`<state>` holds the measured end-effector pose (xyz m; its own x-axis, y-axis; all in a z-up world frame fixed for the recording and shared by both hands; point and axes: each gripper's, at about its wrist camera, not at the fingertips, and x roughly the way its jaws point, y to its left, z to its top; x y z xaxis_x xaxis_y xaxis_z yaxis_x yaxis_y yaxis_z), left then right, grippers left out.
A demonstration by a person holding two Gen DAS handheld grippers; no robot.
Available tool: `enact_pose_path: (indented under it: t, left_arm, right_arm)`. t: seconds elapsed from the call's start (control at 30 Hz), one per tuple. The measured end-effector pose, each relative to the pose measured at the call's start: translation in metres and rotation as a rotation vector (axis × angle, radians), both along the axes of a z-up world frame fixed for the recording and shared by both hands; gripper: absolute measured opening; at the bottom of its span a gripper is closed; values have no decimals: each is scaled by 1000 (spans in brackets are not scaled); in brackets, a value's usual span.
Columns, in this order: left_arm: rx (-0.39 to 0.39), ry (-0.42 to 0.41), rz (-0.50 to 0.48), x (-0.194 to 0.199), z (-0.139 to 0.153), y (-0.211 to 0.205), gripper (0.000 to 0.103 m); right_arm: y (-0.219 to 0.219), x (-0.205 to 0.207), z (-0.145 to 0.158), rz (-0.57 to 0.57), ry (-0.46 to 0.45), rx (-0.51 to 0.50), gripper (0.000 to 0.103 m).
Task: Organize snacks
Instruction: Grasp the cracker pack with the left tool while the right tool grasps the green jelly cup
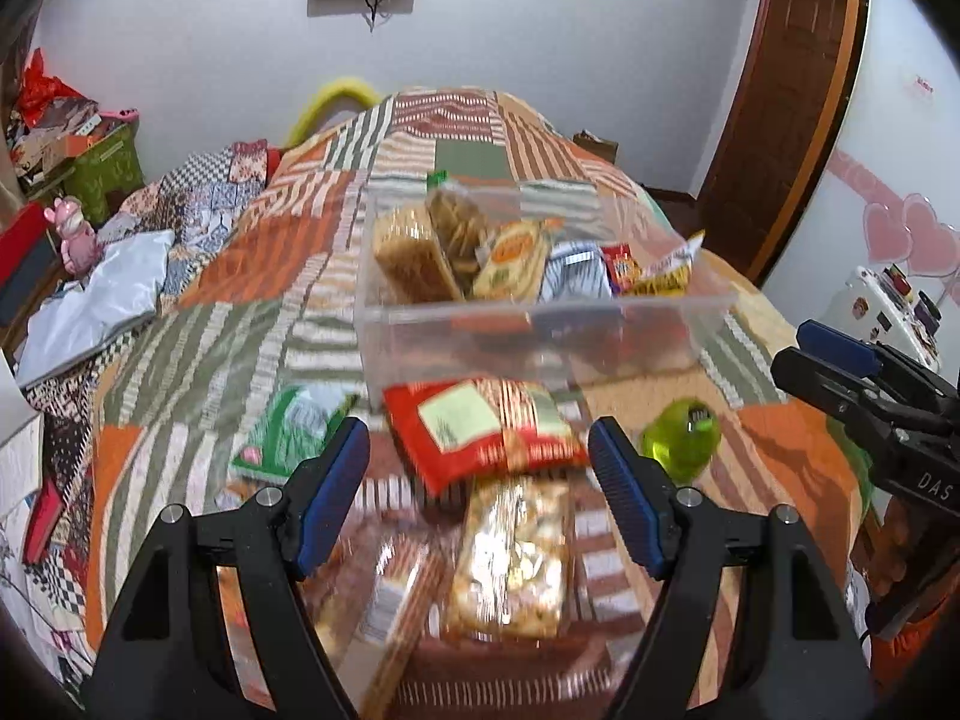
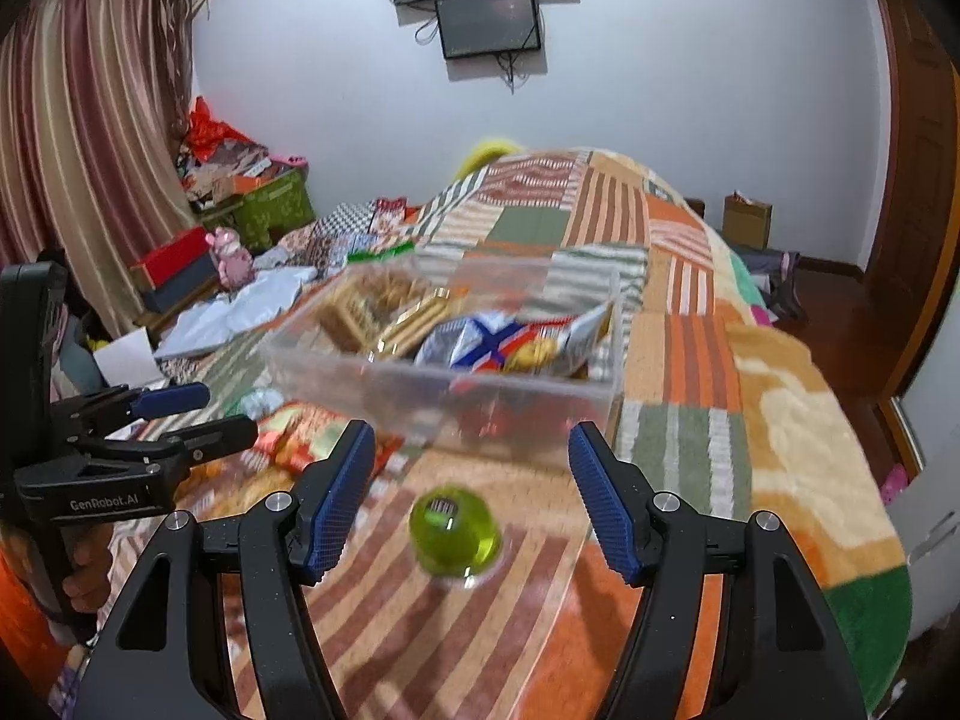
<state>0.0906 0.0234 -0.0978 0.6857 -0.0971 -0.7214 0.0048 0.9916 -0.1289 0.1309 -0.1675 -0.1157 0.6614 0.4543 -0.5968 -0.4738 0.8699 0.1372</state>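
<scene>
Green snack (image 2: 454,538) between right hand-held gripper (image 2: 471,492) fingers

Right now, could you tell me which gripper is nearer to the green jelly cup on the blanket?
Right. The right gripper is open with the green jelly cup lying just ahead between its jaws. The left gripper is off to the cup's left, open over the red snack packet.

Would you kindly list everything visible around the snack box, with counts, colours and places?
box: one, clear plastic, on the bedspread, holding several snack packs
red packet: one, before the box
clear-wrapped packs: at least two, golden-brown, nearest the left gripper
green packet: one, left of the red packet
green cup: one, translucent, before the right gripper
bedspread: one, orange-green patchwork
left gripper: fingers open, empty
right gripper: fingers open, empty
</scene>
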Motion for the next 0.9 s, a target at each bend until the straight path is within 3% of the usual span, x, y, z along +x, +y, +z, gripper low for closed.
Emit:
enact_pose_path:
  t: [0.4, 0.63, 0.9]
  left_arm:
    - [-3, 44, -59, -15, -30, -13, 75]
    - [-20, 67, -96, -7, -42, -21, 60]
    - [-77, 116, -102, -2, -53, -15, 52]
  right_arm:
    - [6, -4, -43, 3, 108, -33, 64]
    - [16, 3, -51, 16, 123, -66, 64]
    - [22, 13, -59, 42, 165, -66, 61]
